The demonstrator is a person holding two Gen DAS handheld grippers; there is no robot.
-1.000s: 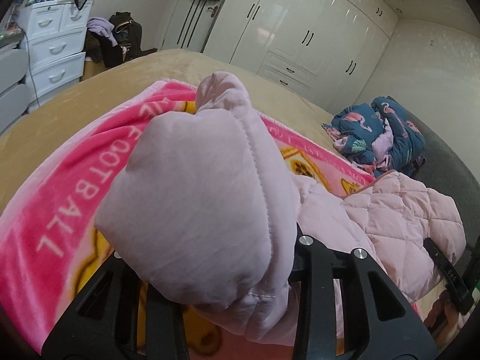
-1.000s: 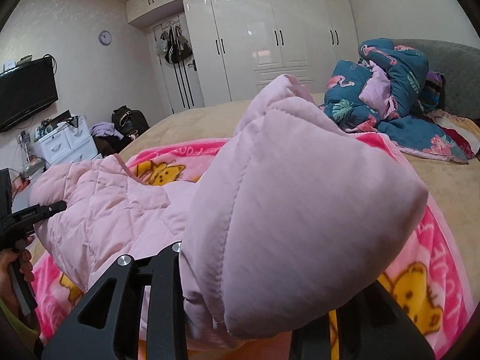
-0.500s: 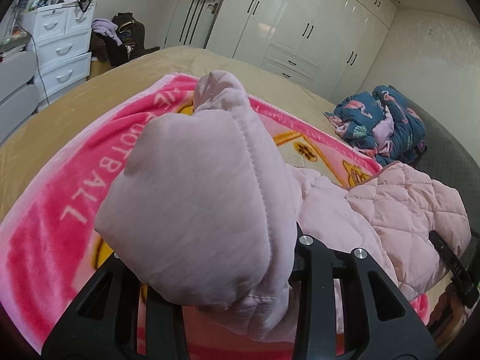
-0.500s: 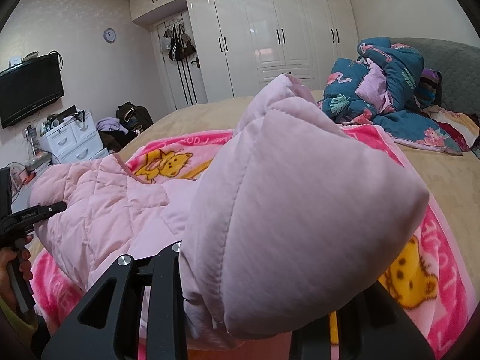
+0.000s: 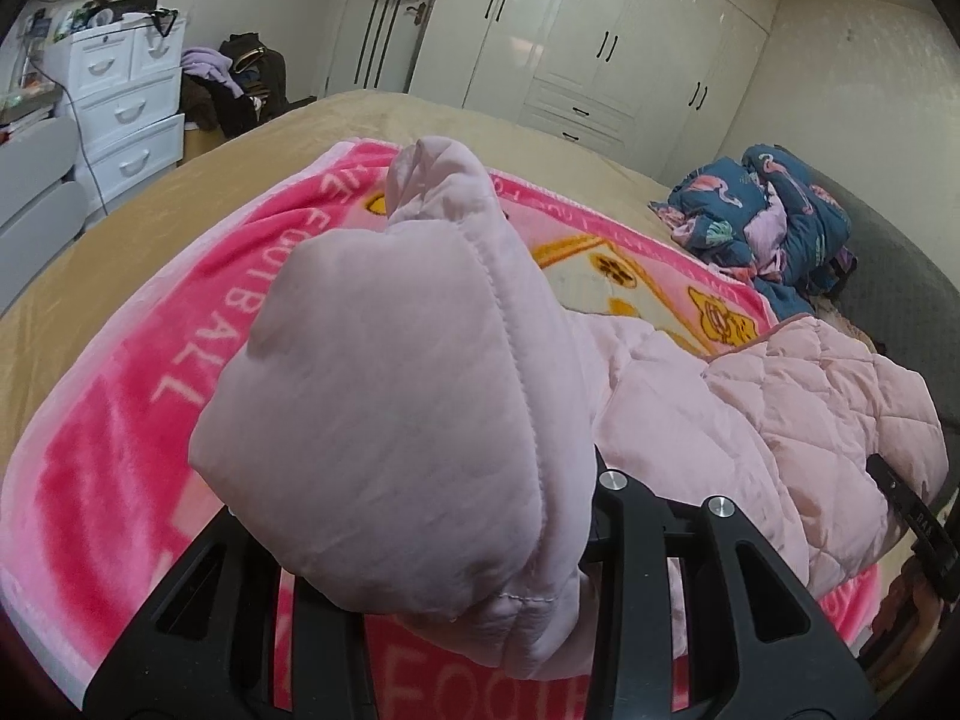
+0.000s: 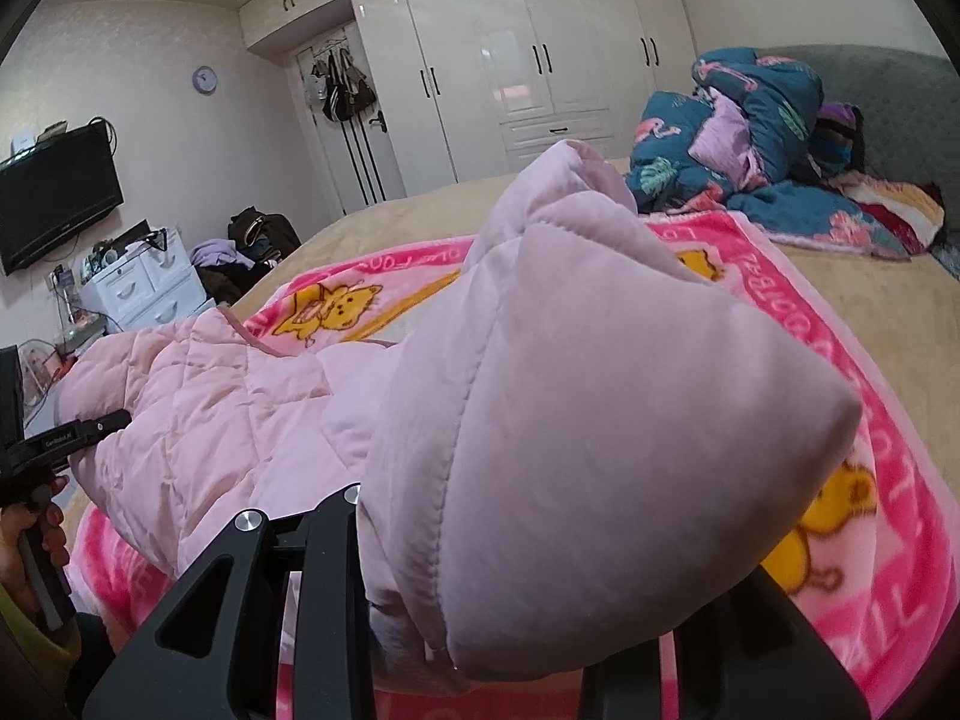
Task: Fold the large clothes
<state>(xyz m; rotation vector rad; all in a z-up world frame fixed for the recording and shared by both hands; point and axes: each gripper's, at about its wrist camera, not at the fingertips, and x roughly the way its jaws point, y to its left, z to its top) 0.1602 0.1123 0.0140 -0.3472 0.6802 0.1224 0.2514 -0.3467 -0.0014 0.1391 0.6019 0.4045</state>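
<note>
Left gripper [image 5: 468,546], right gripper [image 6: 498,588]: each clamped on a bunched corner of pink quilted jacket [image 5: 798,414], held over pink blanket [image 5: 120,420] lettered "FOOTBALL". Beyond: tan bed [image 5: 384,114], white wardrobe [image 5: 600,48].

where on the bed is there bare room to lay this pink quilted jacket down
Free: the pink cartoon fleece blanket spread beyond the pink quilted jacket, and the tan bedspread bordering it toward the white wardrobe. Crowded: the corner by the grey headboard, heaped with a teal flamingo-print duvet.
</note>
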